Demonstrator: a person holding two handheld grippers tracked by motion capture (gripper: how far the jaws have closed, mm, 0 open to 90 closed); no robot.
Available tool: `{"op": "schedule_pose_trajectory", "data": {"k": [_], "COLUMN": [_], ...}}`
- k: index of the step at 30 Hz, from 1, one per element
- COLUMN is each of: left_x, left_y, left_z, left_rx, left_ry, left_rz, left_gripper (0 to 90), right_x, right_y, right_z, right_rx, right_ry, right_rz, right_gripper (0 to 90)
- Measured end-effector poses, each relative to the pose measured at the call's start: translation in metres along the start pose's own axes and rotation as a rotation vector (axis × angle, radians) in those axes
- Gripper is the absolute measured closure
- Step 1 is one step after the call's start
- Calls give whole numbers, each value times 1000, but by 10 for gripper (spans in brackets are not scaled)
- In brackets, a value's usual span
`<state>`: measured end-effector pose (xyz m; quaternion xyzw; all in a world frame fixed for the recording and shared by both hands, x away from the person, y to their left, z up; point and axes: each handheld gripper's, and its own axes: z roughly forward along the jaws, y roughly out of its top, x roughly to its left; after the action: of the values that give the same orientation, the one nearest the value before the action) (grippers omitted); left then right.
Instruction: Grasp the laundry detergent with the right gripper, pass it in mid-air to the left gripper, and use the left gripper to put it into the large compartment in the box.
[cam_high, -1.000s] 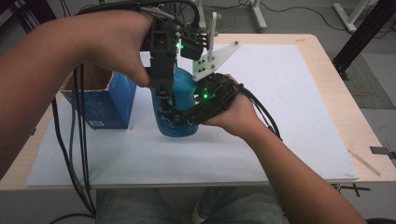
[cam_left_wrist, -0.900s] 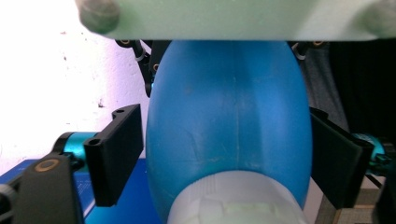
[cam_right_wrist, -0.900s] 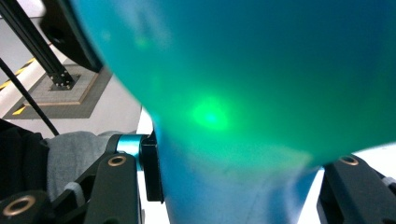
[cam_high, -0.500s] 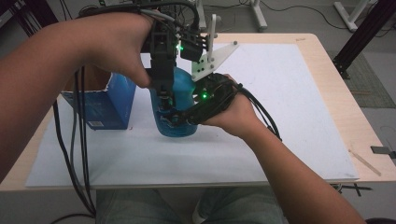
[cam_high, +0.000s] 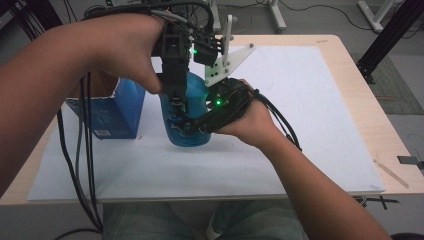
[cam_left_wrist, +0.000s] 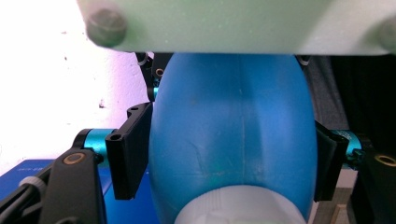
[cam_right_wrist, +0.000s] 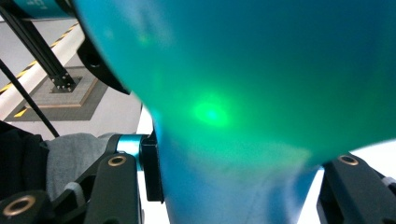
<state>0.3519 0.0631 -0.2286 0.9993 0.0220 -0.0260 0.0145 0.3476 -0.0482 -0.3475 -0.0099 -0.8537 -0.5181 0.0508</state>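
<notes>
High view: my left gripper (cam_high: 176, 107) comes down onto blue bottle (cam_high: 187, 115) at frame centre, jaws been closing. Right gripper (cam_high: 192, 126) clamped on it from right. Blue box (cam_high: 112, 112) at left, print unreadable.

Left gripper view: bottle (cam_left_wrist: 229, 140) between own jaws; right gripper's pads (cam_left_wrist: 128, 149) squeeze its sides.

Right gripper view: bottle (cam_right_wrist: 243, 107) pinched between jaws, no label.

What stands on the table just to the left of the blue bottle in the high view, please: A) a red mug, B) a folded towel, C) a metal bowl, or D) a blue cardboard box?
D: a blue cardboard box with its top torn open stands left of the blue bottle on the white sheet.
</notes>
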Motion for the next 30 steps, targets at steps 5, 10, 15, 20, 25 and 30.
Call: {"op": "schedule_pose_trajectory", "data": {"k": [5,10,15,20,25,30], "left_x": [-1,-1,0,0,0,0], "left_y": [0,1,1,1,2,2], "left_z": [0,1,2,3,3,1], "left_rx": [1,7,8,7,2,-8], "left_ry": [0,0,-10,-7,0,-5], "left_rz": [2,9,-3,-3,-9,-21], "left_gripper": [318,356,384,390,392,393], "right_x": [0,0,0,0,-2,-3], "right_y": [0,0,0,-1,-2,-3], "right_z": [0,0,0,0,-1,-4], "right_rx": [2,2,4,6,2,-14], "right_ry": [0,1,-1,1,1,17], "right_rz": [5,6,3,5,1,1], "right_gripper": [453,453,454,453,451,445]}}
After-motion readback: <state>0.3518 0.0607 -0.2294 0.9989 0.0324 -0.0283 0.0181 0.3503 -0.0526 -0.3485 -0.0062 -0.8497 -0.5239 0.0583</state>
